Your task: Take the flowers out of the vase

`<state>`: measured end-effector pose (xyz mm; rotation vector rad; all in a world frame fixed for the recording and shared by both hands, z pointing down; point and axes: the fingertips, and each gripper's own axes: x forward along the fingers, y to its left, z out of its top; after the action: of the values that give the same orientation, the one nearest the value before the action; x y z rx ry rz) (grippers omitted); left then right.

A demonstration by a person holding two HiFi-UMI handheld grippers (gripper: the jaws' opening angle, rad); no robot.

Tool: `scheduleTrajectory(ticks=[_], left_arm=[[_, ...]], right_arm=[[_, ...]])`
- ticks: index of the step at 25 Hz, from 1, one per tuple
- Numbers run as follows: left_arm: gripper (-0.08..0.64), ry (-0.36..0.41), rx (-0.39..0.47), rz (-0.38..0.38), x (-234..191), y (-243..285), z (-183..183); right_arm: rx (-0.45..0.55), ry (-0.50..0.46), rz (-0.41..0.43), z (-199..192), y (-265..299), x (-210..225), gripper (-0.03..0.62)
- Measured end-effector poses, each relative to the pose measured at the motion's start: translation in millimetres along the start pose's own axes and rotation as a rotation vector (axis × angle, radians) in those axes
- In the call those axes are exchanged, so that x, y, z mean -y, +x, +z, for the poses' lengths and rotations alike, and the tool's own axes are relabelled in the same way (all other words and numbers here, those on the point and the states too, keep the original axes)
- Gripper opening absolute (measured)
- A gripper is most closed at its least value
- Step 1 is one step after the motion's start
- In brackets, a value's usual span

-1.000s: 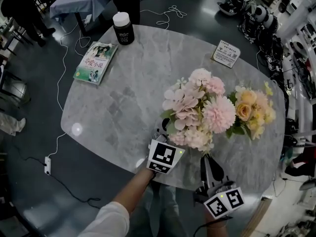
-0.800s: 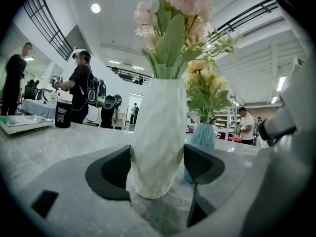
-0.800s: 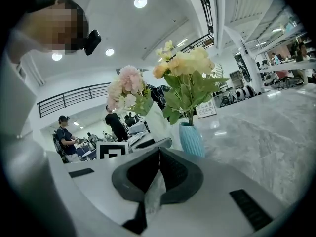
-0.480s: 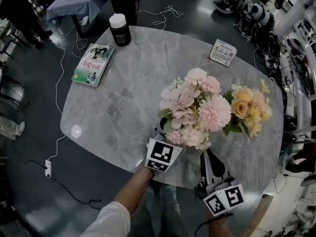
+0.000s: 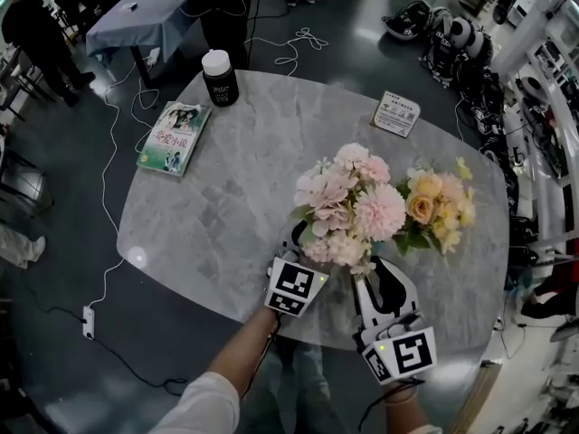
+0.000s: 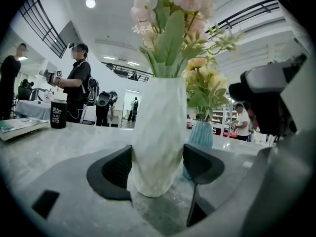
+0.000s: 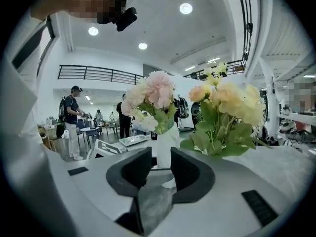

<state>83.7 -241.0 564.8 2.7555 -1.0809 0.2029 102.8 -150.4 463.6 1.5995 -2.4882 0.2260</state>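
Grey marble forms the oval table [image 5: 208, 206], which stands on a dark floor in a large hall. At its near edge the left gripper [image 6: 157, 166] has both pads pressed against the sides of the white vase [image 6: 158, 122], which stands upright on the marble. Just to its right, the right gripper [image 7: 161, 171] has its jaws a narrow way apart with nothing between them. The vase shows beyond the gap, and in the head view the jaws sit just below the blooms. Those jaws have just been opening. A second ago they were together in one narrow point aimed at the bouquet. Since then the gripper has rolled and come closer under the flowers, while the left gripper has kept its clamp on the vase in the same spot. The pink flowers [image 5: 348, 208] are still in the white vase, leaves rising from its mouth. There are two grippers and two vases, the white one and a teal vase [image 6: 201, 135] beside it. There are also two bouquets, the pink one and the yellow flowers [image 5: 434, 208] touching it on the right. Farther across the table are one book [image 5: 174, 137], one black jar [image 5: 219, 78] with a white lid, and one printed card [image 5: 396, 114], all well apart from the vases.
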Motion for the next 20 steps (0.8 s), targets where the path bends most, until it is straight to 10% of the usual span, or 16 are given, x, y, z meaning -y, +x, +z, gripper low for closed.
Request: scheduleTrajectory(ticks=[20], left_arm=[[0.331, 0.023, -0.035, -0.059, 5.3, 1.1, 0.7]], right_arm=[[0.009, -0.119, -0.036, 42.6, 53.3, -4.8, 0.187]])
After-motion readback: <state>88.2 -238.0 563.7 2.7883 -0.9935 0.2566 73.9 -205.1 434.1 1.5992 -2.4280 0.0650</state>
